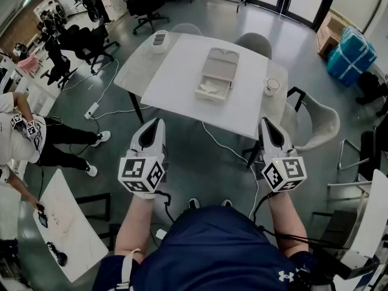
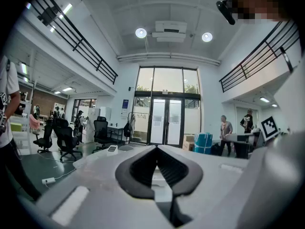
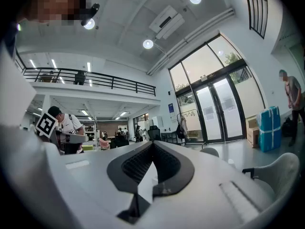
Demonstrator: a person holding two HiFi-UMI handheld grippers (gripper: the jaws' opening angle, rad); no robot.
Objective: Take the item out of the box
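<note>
Head view: the box (image 1: 216, 71) is seen lying open on the worktop (image 1: 179, 71), with the pale item (image 1: 210, 88) in its nearer half, well apart from both tongs. The left tongs (image 1: 156, 126) and right tongs (image 1: 267, 126) are closed on nothing, short of the worktop's edge. One pair is best opened before the reach and lowered squarely over the item, with the box steadied by the other.

- left gripper (image 1: 156, 125): white tapered shell, with black ribbed pads (image 2: 143, 168) lining the jaws.
- right gripper (image 1: 267, 126): the same white shell, with black ribbed lining (image 3: 138, 163) inside.
- each carries a white cube with black square markers: left cube (image 1: 141, 173), right cube (image 1: 284, 173).
- a black left cable (image 1: 165, 200) and a black right cable (image 1: 257, 204) trail from them.
- navy short-sleeved shirt (image 1: 212, 247) with a small white logo (image 1: 285, 276).
</note>
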